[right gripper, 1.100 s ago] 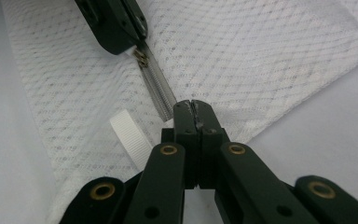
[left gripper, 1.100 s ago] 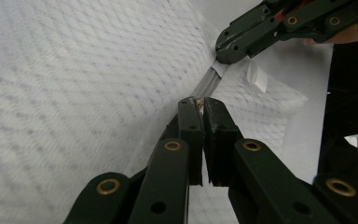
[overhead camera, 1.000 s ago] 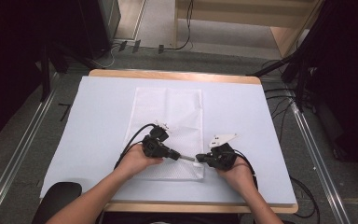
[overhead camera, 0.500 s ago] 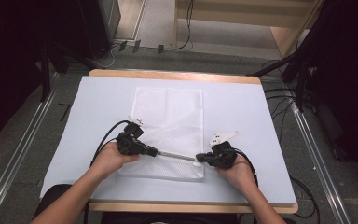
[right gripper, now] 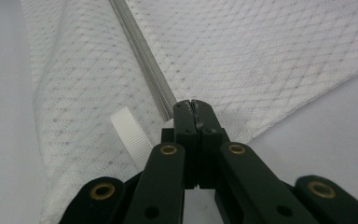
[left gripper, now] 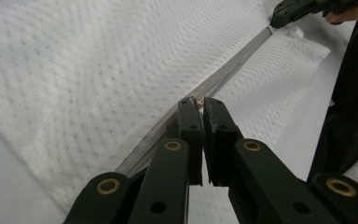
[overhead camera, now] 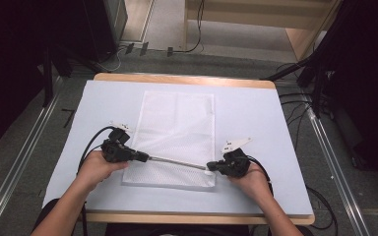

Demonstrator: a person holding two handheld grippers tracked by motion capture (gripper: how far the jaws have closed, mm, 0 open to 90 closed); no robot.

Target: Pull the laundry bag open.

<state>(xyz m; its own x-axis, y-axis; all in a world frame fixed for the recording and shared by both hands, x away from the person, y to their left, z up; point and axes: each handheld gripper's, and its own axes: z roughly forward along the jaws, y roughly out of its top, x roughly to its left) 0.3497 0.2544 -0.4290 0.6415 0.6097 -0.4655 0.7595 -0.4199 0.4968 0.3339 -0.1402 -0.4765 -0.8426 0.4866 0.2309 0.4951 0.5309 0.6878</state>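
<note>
A white mesh bag (overhead camera: 177, 137) lies flat on the surface (overhead camera: 275, 118), its zipper (overhead camera: 177, 162) running across the near end. The left tool (overhead camera: 146, 158) is clamped on what seems to be the zipper's slider. The right tool (overhead camera: 209, 167) pinches the zipper's end, beside a white ribbon loop (right gripper: 129, 134).
</note>
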